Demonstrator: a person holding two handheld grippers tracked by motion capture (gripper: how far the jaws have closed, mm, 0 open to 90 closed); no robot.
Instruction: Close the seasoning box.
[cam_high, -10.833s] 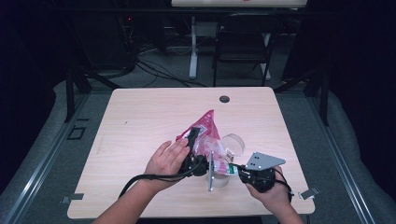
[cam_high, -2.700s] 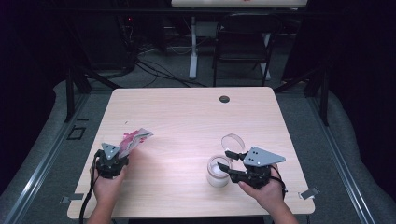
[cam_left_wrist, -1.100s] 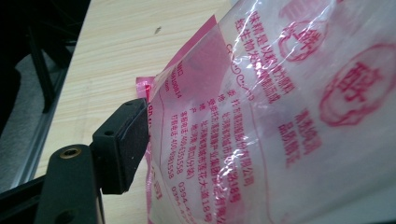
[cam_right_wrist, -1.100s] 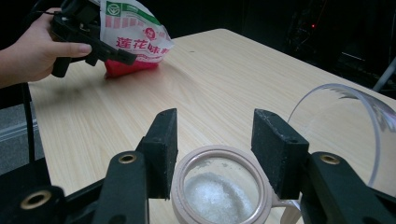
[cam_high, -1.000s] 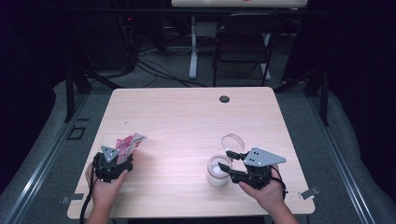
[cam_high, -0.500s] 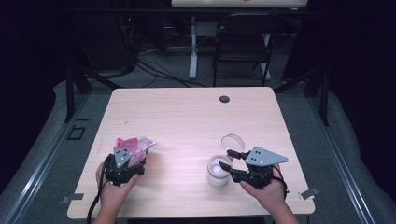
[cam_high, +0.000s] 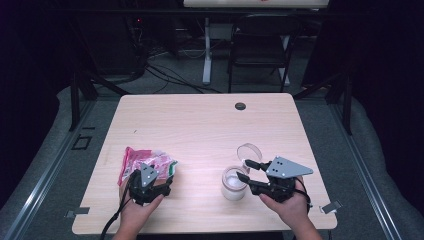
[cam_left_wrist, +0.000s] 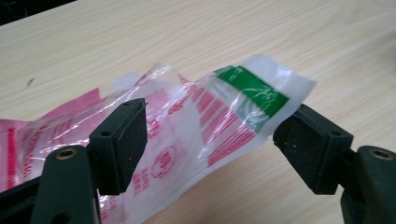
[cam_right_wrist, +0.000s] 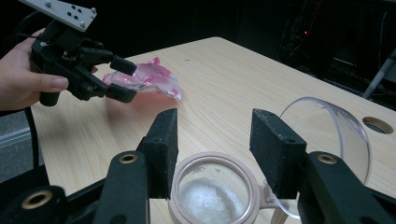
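Closest to me, my right gripper (cam_right_wrist: 212, 140) stood over the jar (cam_right_wrist: 219, 157) near the front edge of the table (cam_high: 200, 125). Its jaws were apart and had just been closing a little, one on each side of the jar's pink rim. As far as I could tell the pads were not yet pressing on it. The clear hinged lid (cam_right_wrist: 327, 126) hung open behind the jar.

To the left, my left gripper (cam_left_wrist: 210, 135) had its jaws spread wide, with the pink plastic bag (cam_left_wrist: 205, 116) lying loose between them on the wood, not pinched.

I judged this to be the steadying step: the jar had to be secured before the bag came over. Next I would need to clamp the bag near its green strip, lift it and carry it to the open mouth.

The right gripper view showed me the white granules (cam_right_wrist: 205, 198) inside the jar, which the high view left as a pale blur. The high view gave me the spacing, with bag and jar well apart and the cable hole (cam_high: 240, 106) far beyond both.
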